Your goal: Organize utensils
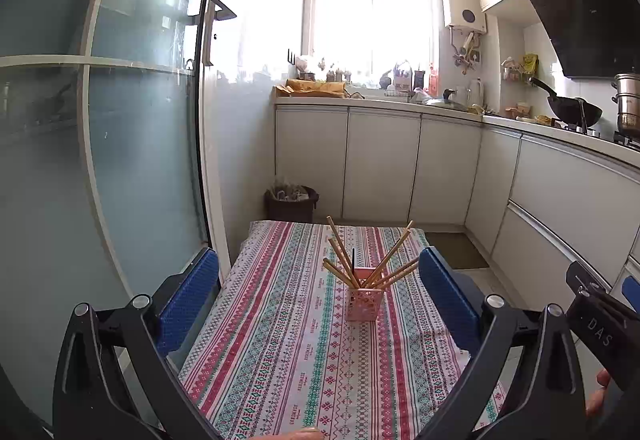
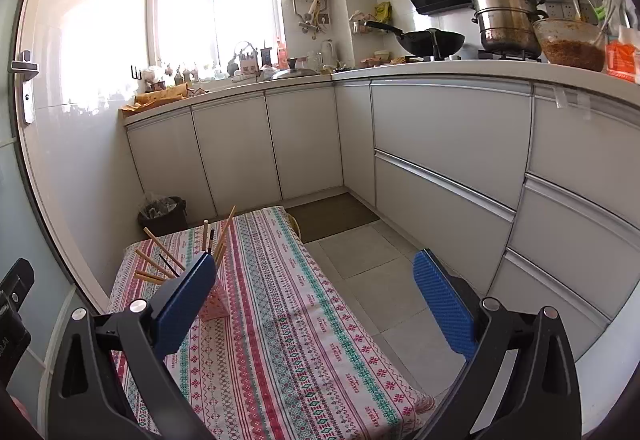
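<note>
In the left wrist view, the left gripper (image 1: 318,294) is nearest, its two blue fingers (image 1: 188,300) spread wide with nothing between them, hovering above the striped tablecloth (image 1: 280,360). Straight ahead at twelve o'clock, between the spread fingers, a pink holder (image 1: 363,300) stands upright on the cloth. Wooden chopsticks (image 1: 340,254) fan out of it, some leaning toward ten o'clock and others toward two o'clock, with one thin dark stick (image 1: 353,260) standing among them. At four o'clock from the holder, part of the right gripper's black body shows at the frame edge, with a fingertip of the person's hand (image 1: 598,396) beside it.

In the right wrist view, the right gripper (image 2: 320,302) is likewise spread wide and holds nothing. Its left finger (image 2: 184,304) overlaps the holder (image 2: 216,304) in the picture; whether they touch cannot be told. The chopsticks (image 2: 160,254) rise at ten to eleven o'clock from this gripper. Its right finger (image 2: 444,304) hangs past the table edge, above the tiled floor (image 2: 360,252).

Farther on, a dark bin (image 1: 291,202) sits on the floor just beyond the table's far end. Beyond it, white cabinets (image 1: 380,160) run under a cluttered counter (image 1: 380,102). At two o'clock a black wok (image 2: 432,40) and a steel pot (image 2: 506,20) rest on the stove. A bright window (image 1: 370,12) fills the far wall.
</note>
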